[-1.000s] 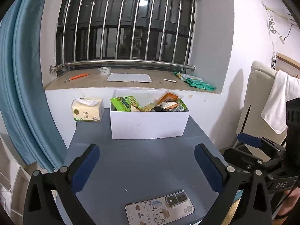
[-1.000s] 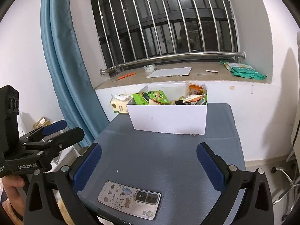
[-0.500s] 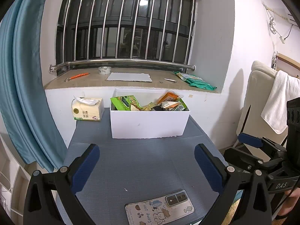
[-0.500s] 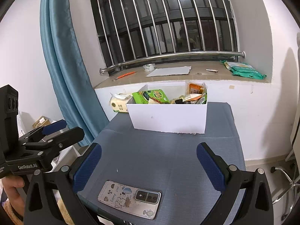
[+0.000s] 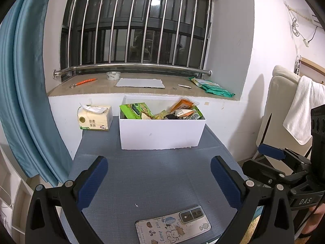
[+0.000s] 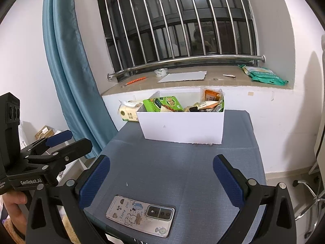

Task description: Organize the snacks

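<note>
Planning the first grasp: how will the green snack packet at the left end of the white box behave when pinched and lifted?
The green snack packet looks like thin film, so probably light and floppy. Its glossy surface may slip between pads. It leans on other snacks in the white box, so lifting it could shift its neighbours.

window (image 5: 140,30) barred, dark | curtain (image 5: 22,101) blue | walls (image 5: 270,40) white

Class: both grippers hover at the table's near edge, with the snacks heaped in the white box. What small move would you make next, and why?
Probably advance the left gripper toward the white box. Both it and the right gripper are open and hold nothing, and the green snack packet leans against the box's left end, sticking up over the rim.
</note>
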Tool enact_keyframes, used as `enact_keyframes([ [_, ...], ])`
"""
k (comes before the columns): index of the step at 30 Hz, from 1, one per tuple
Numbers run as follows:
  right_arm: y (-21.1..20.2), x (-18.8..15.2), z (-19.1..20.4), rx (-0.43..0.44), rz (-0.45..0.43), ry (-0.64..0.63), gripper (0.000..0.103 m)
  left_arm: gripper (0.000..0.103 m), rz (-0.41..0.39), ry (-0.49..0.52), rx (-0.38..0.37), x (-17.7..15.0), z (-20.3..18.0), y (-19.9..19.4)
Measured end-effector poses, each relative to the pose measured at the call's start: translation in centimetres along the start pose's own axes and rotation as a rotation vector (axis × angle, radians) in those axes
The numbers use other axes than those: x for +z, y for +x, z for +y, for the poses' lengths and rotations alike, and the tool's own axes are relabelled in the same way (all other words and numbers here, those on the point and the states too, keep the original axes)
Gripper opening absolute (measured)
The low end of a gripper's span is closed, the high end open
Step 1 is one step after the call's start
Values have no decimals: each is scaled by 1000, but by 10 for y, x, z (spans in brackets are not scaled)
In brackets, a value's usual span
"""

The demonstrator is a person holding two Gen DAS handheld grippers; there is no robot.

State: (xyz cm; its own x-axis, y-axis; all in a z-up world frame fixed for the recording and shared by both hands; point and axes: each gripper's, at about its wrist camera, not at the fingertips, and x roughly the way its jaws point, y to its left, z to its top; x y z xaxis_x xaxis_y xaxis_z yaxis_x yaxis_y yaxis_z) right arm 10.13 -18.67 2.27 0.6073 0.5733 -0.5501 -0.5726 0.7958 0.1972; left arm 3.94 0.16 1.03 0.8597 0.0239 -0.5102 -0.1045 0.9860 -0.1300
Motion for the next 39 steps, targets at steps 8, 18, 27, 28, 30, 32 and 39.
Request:
enact_keyframes([
  [8, 0, 0, 0, 0, -1, 3, 103, 103, 3, 3, 3, 0, -1, 1],
  [18, 0, 0, -1, -1, -1, 4, 103, 103, 3, 3, 3, -1, -2, 1],
  [27, 0, -1, -1, -2, 1, 1, 103, 103, 3, 2, 7, -1, -2, 1],
  [28, 0, -1, 0, -2, 0, 1, 103, 103, 3, 2, 6, -1, -2, 1],
  [30, 0, -1, -1, -2, 1, 2, 103, 103, 3, 3, 8, -1, -2, 1],
  [32, 0, -1, -1, -3, 1, 4, 103, 103, 4, 4, 7, -2, -1, 1],
  [39, -1, -1, 0, -2, 0, 0, 103, 103, 7, 10, 4, -1, -1, 2],
])
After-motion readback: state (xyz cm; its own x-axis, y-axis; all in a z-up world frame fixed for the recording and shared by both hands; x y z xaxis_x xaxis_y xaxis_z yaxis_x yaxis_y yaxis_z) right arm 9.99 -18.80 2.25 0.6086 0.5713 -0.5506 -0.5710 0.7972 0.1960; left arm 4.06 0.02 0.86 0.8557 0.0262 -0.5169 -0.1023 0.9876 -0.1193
